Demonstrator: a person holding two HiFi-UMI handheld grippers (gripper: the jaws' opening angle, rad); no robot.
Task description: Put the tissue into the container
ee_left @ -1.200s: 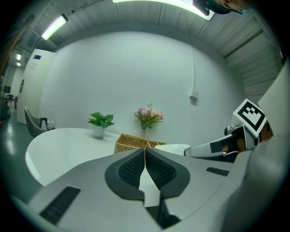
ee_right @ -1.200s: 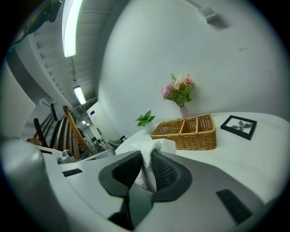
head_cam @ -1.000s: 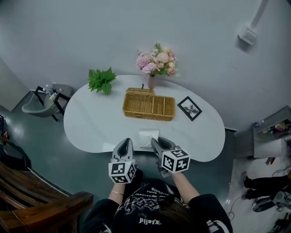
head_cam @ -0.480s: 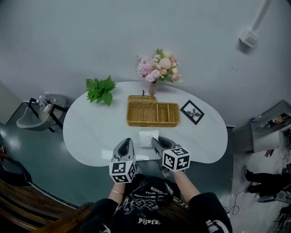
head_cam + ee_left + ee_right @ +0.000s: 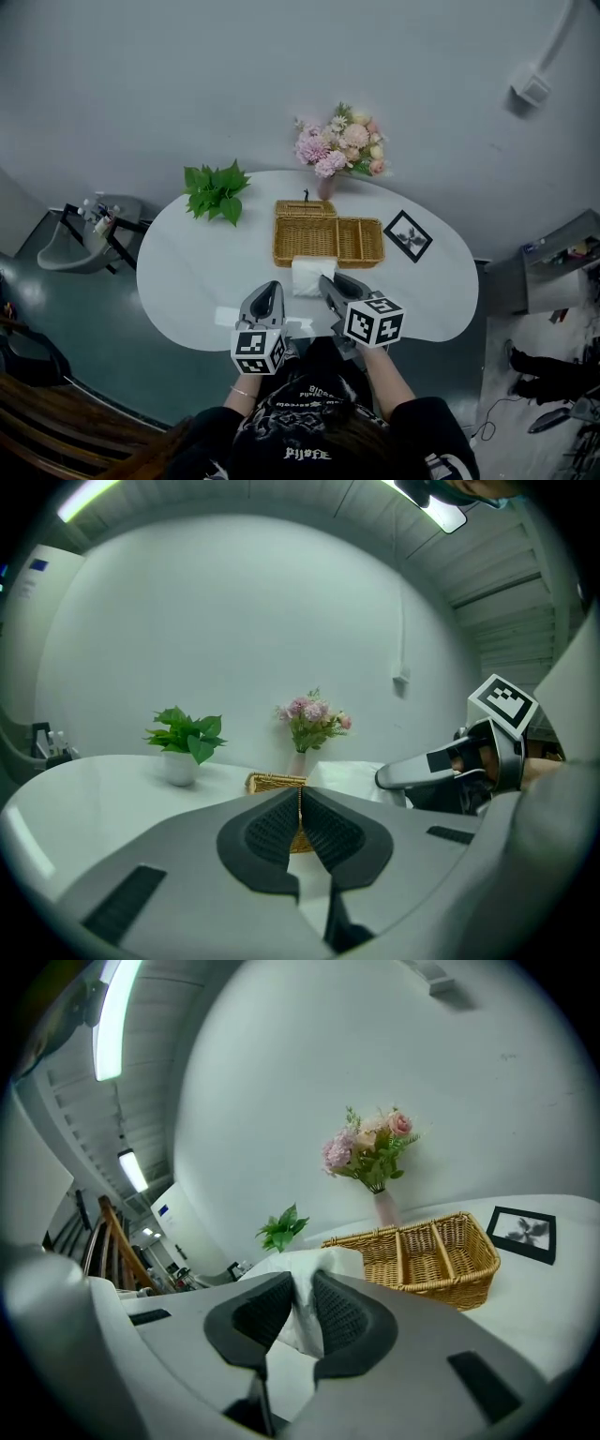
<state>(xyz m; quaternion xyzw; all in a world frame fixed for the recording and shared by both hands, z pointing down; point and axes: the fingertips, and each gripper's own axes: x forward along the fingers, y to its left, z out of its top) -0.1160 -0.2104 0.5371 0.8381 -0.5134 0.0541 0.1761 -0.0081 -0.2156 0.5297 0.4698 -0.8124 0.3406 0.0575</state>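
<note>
Transport looks like the step in hand. Low in the head view, the right gripper (image 5: 327,282) pinches the white crumpled tissue (image 5: 311,275), jaws narrowly parted around it. The left gripper (image 5: 270,287) beside it is pressed together on nothing, over the white oval table (image 5: 187,272). Just beyond, mid-frame, sits the divided woven wicker basket (image 5: 328,241). Next, the tissue needs carrying over a compartment and releasing.
</note>
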